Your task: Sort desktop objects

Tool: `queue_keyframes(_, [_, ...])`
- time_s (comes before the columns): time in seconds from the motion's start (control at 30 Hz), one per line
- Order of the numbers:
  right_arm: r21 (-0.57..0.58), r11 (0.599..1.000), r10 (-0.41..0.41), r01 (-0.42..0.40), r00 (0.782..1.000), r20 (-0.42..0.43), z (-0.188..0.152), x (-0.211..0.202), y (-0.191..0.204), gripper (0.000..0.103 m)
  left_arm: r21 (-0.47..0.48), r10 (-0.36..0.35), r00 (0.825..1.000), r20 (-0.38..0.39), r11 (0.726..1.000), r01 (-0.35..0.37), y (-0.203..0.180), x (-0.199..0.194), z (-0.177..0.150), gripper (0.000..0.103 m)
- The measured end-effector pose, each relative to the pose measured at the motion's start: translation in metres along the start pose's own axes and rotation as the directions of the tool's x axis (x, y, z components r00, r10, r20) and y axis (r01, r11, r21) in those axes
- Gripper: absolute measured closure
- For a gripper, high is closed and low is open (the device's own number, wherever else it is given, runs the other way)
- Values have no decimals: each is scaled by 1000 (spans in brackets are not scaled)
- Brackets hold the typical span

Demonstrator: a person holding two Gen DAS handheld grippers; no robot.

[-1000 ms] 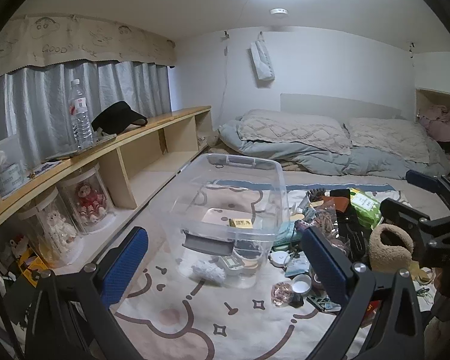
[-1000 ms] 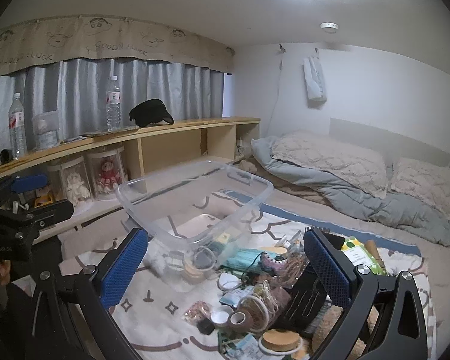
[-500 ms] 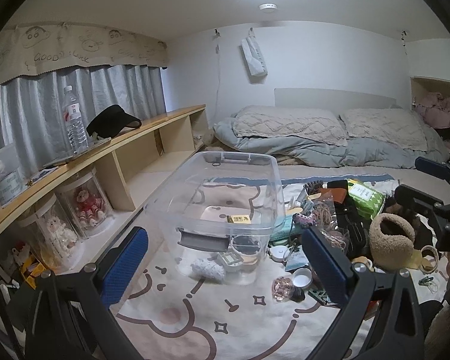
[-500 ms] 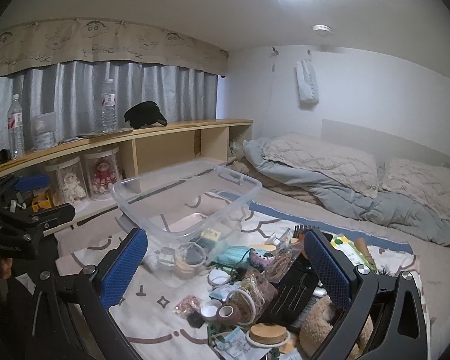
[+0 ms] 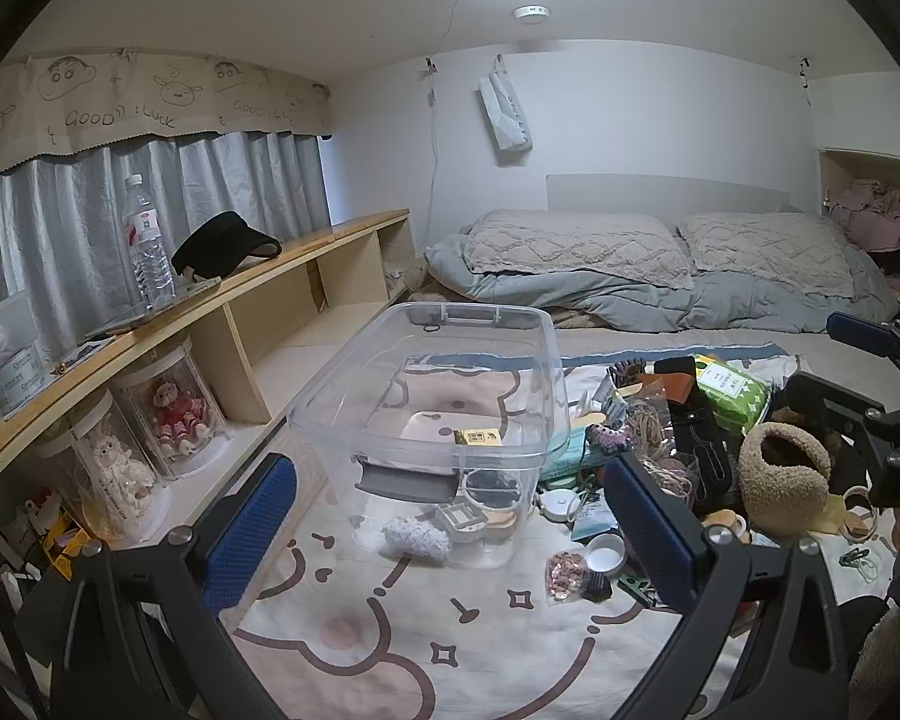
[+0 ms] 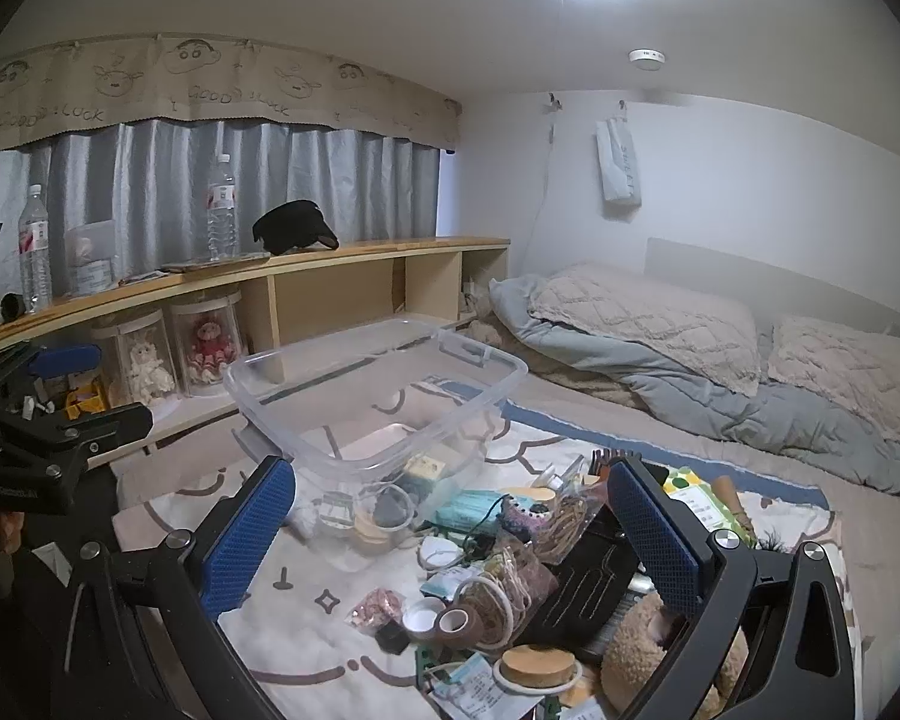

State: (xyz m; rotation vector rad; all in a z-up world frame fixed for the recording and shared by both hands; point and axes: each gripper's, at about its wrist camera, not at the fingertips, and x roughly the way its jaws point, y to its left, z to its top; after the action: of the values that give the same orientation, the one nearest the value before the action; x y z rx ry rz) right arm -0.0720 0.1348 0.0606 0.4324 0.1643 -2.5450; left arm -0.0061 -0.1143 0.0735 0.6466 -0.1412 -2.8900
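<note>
Clear plastic bin (image 5: 426, 396) now lower in view, both tools (image 5: 450, 516) (image 6: 450, 522) spread wide, empty

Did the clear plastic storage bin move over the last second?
Cannot tell. The clear plastic storage bin keeps its place by the wooden shelf; the small shifts look like camera motion.

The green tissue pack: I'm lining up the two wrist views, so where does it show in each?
Left wrist view: the green tissue pack lies right of centre, at the far edge of the clutter, right of the clear storage bin.
Right wrist view: the pack is lower right, partly hidden behind the tool's right blue pad.
Shared landmark: the clear bin, left of the pack in both views.
</note>
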Motion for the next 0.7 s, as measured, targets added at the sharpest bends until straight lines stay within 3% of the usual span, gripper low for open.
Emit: queue_keyframes(0.7, [12, 1000, -1, 1, 1000, -5, -3, 1, -5, 0, 6, -1, 1000, -1, 1000, 1, -1, 0, 0, 0])
